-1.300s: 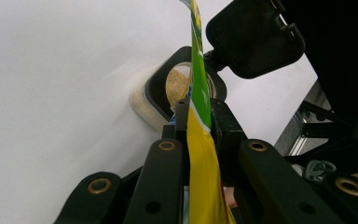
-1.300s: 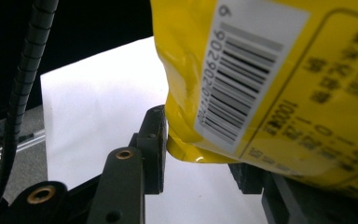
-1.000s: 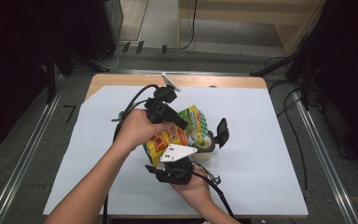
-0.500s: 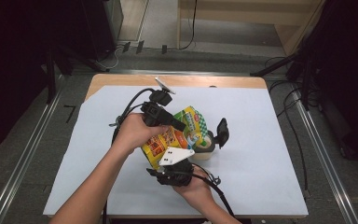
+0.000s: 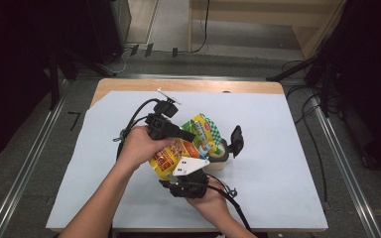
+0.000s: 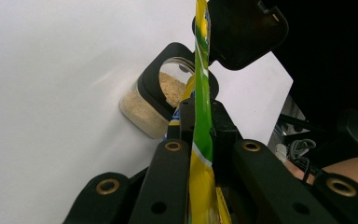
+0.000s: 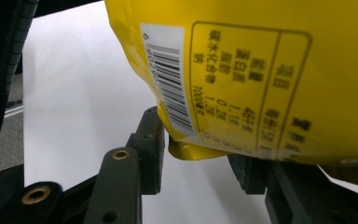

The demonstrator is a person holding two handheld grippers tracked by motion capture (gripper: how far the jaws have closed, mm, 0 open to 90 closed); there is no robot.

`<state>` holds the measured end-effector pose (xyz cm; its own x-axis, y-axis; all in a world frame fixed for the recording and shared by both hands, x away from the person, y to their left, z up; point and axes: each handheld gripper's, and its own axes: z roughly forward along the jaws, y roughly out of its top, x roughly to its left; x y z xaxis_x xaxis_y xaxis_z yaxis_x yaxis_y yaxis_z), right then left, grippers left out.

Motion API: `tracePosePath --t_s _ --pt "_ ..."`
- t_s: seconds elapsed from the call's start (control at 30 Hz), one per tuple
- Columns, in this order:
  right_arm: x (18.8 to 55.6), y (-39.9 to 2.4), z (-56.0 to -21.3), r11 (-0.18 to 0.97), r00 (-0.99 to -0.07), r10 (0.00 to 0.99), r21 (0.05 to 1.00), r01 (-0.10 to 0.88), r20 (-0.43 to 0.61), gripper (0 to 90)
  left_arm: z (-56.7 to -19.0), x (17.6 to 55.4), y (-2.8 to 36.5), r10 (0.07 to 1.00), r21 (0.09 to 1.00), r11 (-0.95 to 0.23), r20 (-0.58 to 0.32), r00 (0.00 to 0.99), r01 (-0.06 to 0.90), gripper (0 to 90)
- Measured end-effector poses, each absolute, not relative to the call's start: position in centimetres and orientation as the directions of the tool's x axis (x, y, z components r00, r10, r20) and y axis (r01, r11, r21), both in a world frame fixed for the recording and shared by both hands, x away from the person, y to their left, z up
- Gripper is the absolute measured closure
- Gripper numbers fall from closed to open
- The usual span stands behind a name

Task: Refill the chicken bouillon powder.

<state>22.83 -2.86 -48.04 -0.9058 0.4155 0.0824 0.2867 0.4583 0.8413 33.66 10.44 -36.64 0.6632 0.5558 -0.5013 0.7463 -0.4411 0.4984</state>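
The left gripper (image 6: 200, 140) is clamped on the thin edge of a glossy yellow-and-green snack bag (image 5: 188, 144); in the left gripper view the bag's film runs straight up between the two black jaws with no gap on either side. The right gripper (image 7: 200, 163) has its jaws standing apart around the bag's lower yellow corner (image 7: 191, 151). That corner hangs between the pads, and whether they press on it cannot be told from these frames.

Just beyond the left gripper's tips sits a clear plastic jar with a black collar (image 6: 161, 100), its black flip lid (image 6: 242, 28) hinged open. The jar holds pale crumbs and rests on the white sheet (image 5: 287, 148) covering the wooden table (image 5: 129, 84). The bag's open end tilts toward the jar's mouth, so the step in hand appears to be pouring the contents in.

Recommendation: keep the bag's mouth directly over the jar opening and raise the lower corner slowly, so the flow stays narrow. Hold the upper grip firm so the film does not slip. The lid must stay clear of the stream. A sudden tilt risks spilling onto the sheet.
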Motion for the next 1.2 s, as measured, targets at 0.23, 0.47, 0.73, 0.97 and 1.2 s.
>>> tracePosePath --t_s 0.23,0.47,0.73,0.97,1.2 --pt "22.7 -3.1 -48.4 0.467 -0.903 0.424 0.836 0.288 0.074 58.5 -37.0 33.6 11.7 0.558 0.509 -0.403 -0.521 0.645 0.76 88.0" --pt "22.9 -3.5 -48.5 0.455 -0.894 0.439 0.838 0.302 0.084 58.1 -37.0 33.3 12.4 0.541 0.527 -0.376 -0.543 0.643 0.762 88.1" --pt "23.0 -3.6 -48.6 0.455 -0.892 0.444 0.837 0.304 0.082 56.9 -37.1 33.1 13.2 0.532 0.536 -0.351 -0.561 0.634 0.768 88.2" --pt "23.2 -3.8 -48.7 0.454 -0.887 0.454 0.835 0.311 0.084 56.0 -36.9 33.0 13.7 0.528 0.545 -0.328 -0.572 0.628 0.772 88.4" --pt "23.6 -4.4 -48.5 0.424 -0.872 0.48 0.846 0.324 0.093 55.6 -36.9 32.9 14.2 0.542 0.542 -0.321 -0.568 0.62 0.777 88.4"
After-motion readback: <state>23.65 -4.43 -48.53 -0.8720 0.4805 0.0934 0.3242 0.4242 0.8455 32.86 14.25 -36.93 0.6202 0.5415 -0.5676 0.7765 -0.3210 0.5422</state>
